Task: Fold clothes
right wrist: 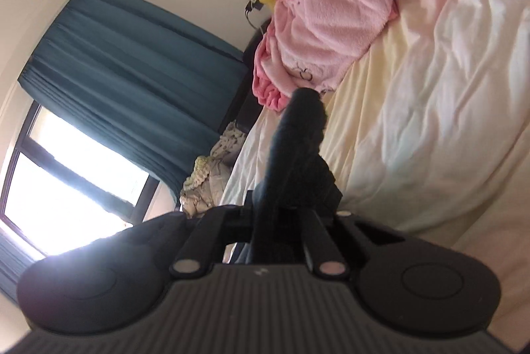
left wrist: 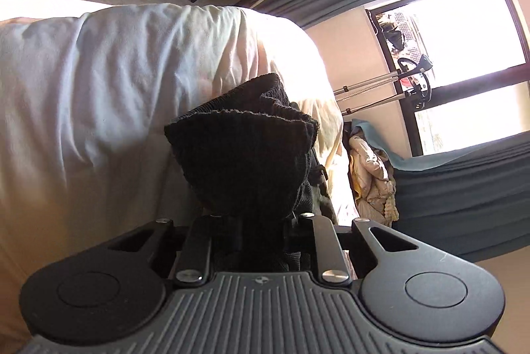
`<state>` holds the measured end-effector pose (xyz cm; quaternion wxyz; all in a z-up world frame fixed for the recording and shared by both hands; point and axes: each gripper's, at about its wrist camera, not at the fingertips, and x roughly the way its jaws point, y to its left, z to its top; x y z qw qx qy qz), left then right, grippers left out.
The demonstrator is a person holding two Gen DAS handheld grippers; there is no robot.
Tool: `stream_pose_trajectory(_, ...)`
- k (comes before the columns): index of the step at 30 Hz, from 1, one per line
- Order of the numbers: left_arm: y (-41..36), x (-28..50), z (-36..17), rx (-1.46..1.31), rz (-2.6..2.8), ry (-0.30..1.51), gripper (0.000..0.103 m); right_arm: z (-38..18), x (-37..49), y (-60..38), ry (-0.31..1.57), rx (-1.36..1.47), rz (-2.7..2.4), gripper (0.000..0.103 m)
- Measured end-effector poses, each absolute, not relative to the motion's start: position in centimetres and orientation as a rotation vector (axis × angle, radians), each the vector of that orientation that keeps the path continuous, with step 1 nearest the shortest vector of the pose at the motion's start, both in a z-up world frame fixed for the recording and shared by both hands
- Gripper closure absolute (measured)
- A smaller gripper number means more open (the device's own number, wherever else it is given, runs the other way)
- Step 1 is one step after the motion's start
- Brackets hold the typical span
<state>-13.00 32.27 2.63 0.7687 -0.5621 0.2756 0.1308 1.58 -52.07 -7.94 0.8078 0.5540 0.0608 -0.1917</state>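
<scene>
Right at the tips of both claws there's the same kind of black knit fabric, held up off the bed [left wrist: 82, 82]. The left claw [left wrist: 246, 218] is clamping a bunched wad of the black ribbed garment [left wrist: 241, 148], which is puffing out just beyond the fingers like a little hood. The right claw [right wrist: 285, 205] is pinching a much thinner strip of the black garment [right wrist: 298, 135], which is sticking out ahead of it as a narrow, blurry edge. I'm guessing it's one piece held at two points, but the views are too tight to say for sure.

What's worrying me from here:

- The right claw is gripping so little cloth that any pull away from the left side is probably going to slip it out, and that end is dropping onto the bed.
- The left claw is holding a scrunched clump, not a clean edge, so layers could be getting trapped together and the fold is coming out lumpy or crooked.
- Off past the right claw's tip a pink fleece garment [right wrist: 331, 32] is lying on the bed, so a low swing that way is risking a snag or laying the black piece on top of it.
- Both are tilting down toward the bedding, so the hanging part might be dragging and twisting.
</scene>
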Motion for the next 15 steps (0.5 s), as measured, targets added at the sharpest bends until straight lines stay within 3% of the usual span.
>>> stream_pose_trajectory(6, 32.1, -14.4, -1.4, -1.273, 0.336, 0.655, 0.080, -14.5, 0.3, -55.6, 0.294, 1.407, -0.555, 0.098)
stream_pose_trajectory(12, 32.1, -13.8, 1.8, -1.224, 0.267, 0.573, 0.081, -8.0, -0.1, -54.6, 0.006, 1.237, -0.390, 0.098)
stream_pose_trajectory(15, 31.9, -13.2, 1.5, -1.177, 0.279, 0.573, 0.081, -8.7, -0.1, -54.7, 0.053, 1.234, -0.440, 0.098)
